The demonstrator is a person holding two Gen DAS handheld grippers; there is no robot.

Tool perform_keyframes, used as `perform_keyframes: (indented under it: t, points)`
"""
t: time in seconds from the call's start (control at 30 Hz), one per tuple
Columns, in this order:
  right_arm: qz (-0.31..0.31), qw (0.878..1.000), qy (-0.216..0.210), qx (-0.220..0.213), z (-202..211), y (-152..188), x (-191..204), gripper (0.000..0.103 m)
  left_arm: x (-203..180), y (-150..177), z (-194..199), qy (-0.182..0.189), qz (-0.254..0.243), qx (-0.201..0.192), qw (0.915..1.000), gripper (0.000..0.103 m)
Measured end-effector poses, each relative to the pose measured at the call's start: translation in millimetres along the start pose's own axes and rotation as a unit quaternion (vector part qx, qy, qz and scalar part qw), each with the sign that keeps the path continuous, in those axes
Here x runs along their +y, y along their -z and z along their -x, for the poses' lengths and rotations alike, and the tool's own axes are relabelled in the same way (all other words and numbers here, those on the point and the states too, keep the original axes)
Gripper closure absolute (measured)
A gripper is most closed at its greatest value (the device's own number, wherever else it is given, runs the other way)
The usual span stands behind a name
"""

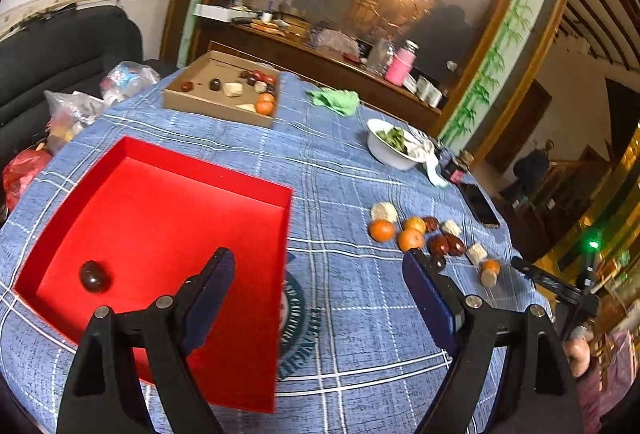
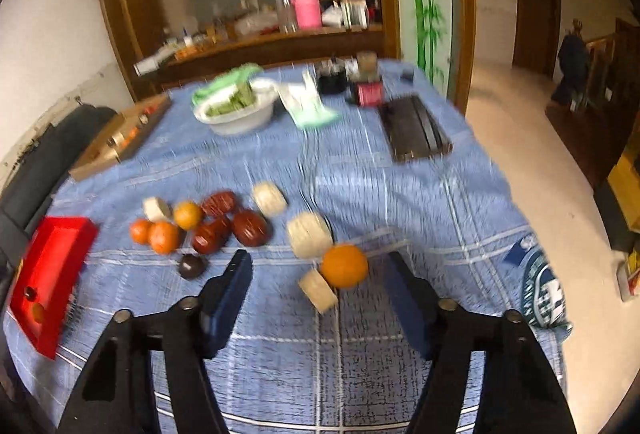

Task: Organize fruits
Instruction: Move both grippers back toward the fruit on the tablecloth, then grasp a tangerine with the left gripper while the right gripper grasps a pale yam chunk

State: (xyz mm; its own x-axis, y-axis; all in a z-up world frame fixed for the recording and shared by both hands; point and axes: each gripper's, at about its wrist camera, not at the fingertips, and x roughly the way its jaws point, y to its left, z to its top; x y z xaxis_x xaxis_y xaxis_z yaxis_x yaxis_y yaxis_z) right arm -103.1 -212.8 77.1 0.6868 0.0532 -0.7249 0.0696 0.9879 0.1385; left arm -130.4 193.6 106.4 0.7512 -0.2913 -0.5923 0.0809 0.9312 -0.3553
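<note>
A red box sits on the blue checked tablecloth and holds a dark round fruit. My left gripper hovers open over the box's right edge with nothing between its fingers. To the right lies a loose pile of oranges, dark red fruits and pale cut pieces. In the blurred right wrist view my right gripper stands open above the cloth. An orange and a pale piece lie on the table between its fingers, with no pad pressing on them. The rest of the pile lies to its left.
A cardboard tray with more fruit stands at the table's far side. A green cloth, a white bowl of greens, jars and a phone lie toward the far right edge. Bags rest on a dark sofa at the left.
</note>
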Motion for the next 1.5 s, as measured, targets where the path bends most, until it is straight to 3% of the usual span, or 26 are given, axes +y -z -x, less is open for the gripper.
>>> perform_keyframes:
  t: [0.2, 0.27, 0.37, 0.43, 0.5, 0.63, 0.77, 1.0, 1.23, 1.4, 1.5]
  points:
    - [-0.007, 0.999, 0.005, 0.042, -33.6, 14.4, 0.0, 0.033, -22.3, 3.5, -13.7, 0.020, -0.029, 0.020, 0.9992, 0.028]
    - [-0.012, 0.999, 0.007, 0.051, -44.9, 17.2, -1.2, 0.036, -32.6, 4.9, -24.2, 0.029, -0.037, 0.033, 0.9983, 0.037]
    - [-0.021, 0.998, 0.001, 0.062, -58.3, 18.7, -3.8, 0.051, -51.2, 8.8, -41.6, 0.037, -0.058, 0.052, 0.9963, 0.038]
    - [-0.023, 0.998, 0.005, 0.058, -62.0, 18.1, -5.3, 0.069, -62.2, 11.6, -52.8, 0.041, -0.069, 0.062, 0.9948, 0.038]
    - [-0.032, 0.998, -0.014, 0.055, -61.9, 18.4, -8.9, 0.073, -73.0, 13.6, -65.4, 0.047, -0.078, 0.073, 0.9932, 0.038]
    - [-0.036, 0.998, -0.024, 0.050, -61.2, 17.7, -9.3, 0.073, -90.5, 13.1, -93.1, 0.055, -0.093, 0.090, 0.9900, 0.040]
    - [-0.038, 0.997, -0.046, 0.039, -55.3, 17.6, -7.8, 0.073, -108.0, 11.3, -131.4, 0.063, -0.109, 0.117, 0.9851, 0.061]
    - [-0.024, 0.996, -0.069, 0.042, -55.9, 16.4, 1.6, 0.073, -140.2, 7.9, -179.0, 0.072, -0.147, 0.126, 0.9784, 0.065]
    - [-0.022, 0.995, -0.085, 0.036, -53.5, 15.8, 2.3, 0.073, -148.7, 5.2, -214.4, 0.014, -0.200, 0.123, 0.9720, 0.065]
    - [-0.022, 0.995, -0.090, 0.038, -53.9, 15.8, 2.5, 0.073, -141.0, 1.1, -224.8, 0.006, -0.200, 0.128, 0.9714, 0.065]
    - [-0.021, 0.995, -0.089, 0.039, -54.6, 15.9, 2.6, 0.073, -146.9, 5.6, -228.8, -0.011, -0.228, 0.123, 0.9658, 0.066]
